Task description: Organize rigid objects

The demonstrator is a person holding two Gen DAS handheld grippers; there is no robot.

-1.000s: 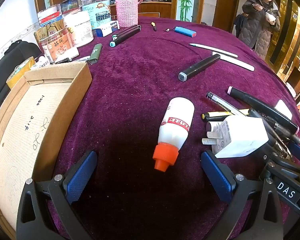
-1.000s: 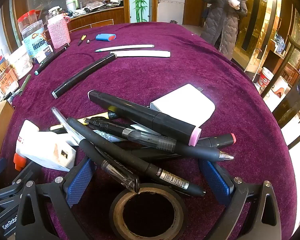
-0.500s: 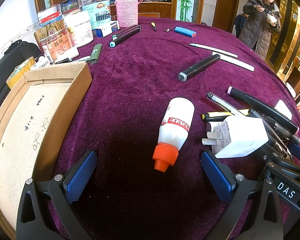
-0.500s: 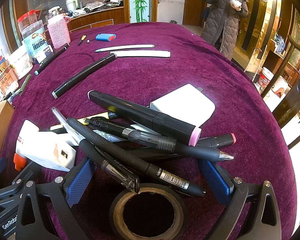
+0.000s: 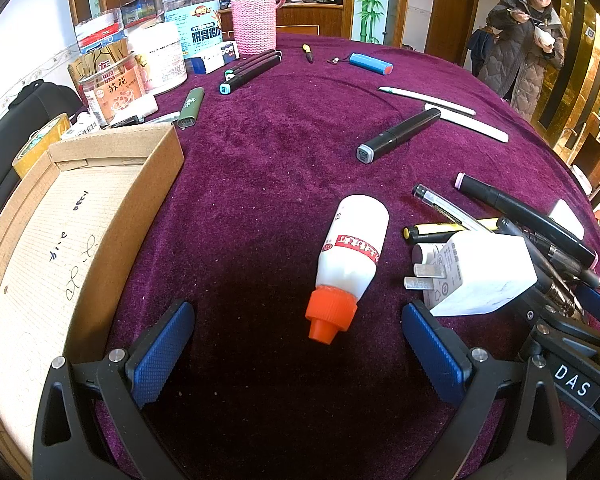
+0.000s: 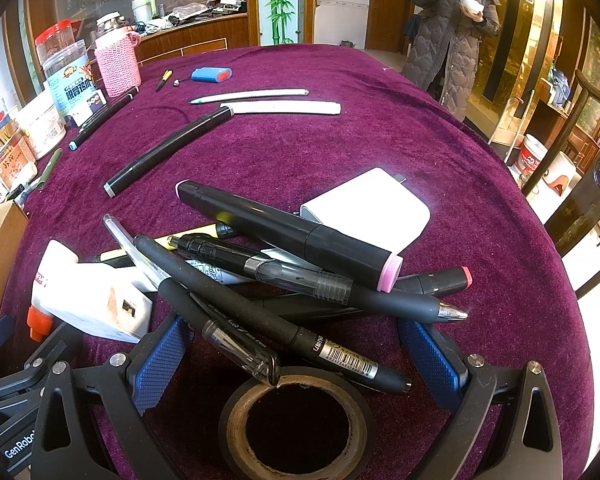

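Right wrist alone shows the tape roll (image 6: 296,416) — both grippers' jaws spread, empty.

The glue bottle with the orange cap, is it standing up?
No, the glue bottle is lying on its side on the purple tablecloth, with its orange cap pointing toward the open left claw.

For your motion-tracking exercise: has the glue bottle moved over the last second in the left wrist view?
No. The glue bottle lies in the same spot, orange cap toward the camera, at the same gap from the box and the charger.
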